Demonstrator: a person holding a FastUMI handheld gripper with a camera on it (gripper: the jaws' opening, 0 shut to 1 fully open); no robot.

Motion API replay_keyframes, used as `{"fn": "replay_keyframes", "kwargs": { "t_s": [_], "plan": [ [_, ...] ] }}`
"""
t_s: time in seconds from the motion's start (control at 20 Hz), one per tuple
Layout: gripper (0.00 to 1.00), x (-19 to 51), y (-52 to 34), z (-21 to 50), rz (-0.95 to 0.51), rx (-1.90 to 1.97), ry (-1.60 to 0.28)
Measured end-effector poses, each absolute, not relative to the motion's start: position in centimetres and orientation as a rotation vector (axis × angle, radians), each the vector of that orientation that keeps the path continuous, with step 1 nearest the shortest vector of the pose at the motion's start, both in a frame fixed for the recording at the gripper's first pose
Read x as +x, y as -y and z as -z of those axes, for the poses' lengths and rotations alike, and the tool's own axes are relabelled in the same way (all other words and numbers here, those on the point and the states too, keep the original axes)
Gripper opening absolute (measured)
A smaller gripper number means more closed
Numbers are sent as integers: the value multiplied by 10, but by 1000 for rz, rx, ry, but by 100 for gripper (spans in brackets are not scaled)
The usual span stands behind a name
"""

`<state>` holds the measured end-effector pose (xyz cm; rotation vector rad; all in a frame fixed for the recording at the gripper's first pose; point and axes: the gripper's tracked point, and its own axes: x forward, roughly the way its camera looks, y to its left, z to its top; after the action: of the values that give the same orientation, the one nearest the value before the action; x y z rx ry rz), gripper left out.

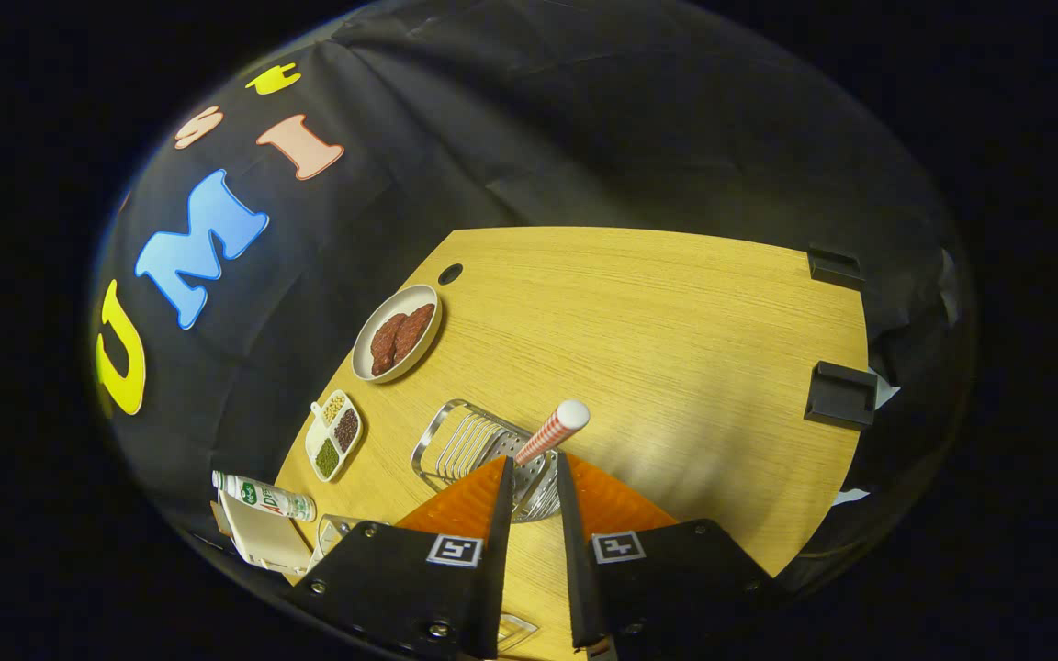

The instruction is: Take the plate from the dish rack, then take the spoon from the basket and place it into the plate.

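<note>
A spoon with a red-and-white checked handle (555,430) and a white end stands up out of the wire basket (460,441) on the wooden table. Its lower part runs down beside the tip of my left finger (465,505), and the bowl is hidden. My gripper (534,457) hangs above the basket with its fingers a narrow gap apart. The handle is against the left tip and apart from the right finger (607,505), so the gripper is open. A round plate (373,367) holding brown pieces lies beyond the basket, near the table's far left edge.
A small divided dish (334,434) with grains sits left of the basket. A bottle (264,497) lies on a white box (263,542) at the table's left corner. Two black brackets (841,395) sit on the right edge. Bare wood (694,340) stretches right of the basket.
</note>
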<state>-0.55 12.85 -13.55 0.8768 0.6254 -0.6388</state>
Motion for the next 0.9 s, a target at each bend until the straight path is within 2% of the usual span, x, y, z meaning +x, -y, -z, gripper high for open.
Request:
{"fn": "replay_keyframes", "kwargs": {
  "t_s": [0.3, 0.35, 0.5, 0.55, 0.9],
  "plan": [
    [29, 0, -113, 132, 644, 912, -590],
    [19, 2, -110, 132, 640, 923, -582],
    [19, 7, -111, 122, 612, 943, -541],
    [9, 10, -111, 124, 615, 934, -543],
    [9, 14, -116, 104, 562, 855, -514]
  ]
}}
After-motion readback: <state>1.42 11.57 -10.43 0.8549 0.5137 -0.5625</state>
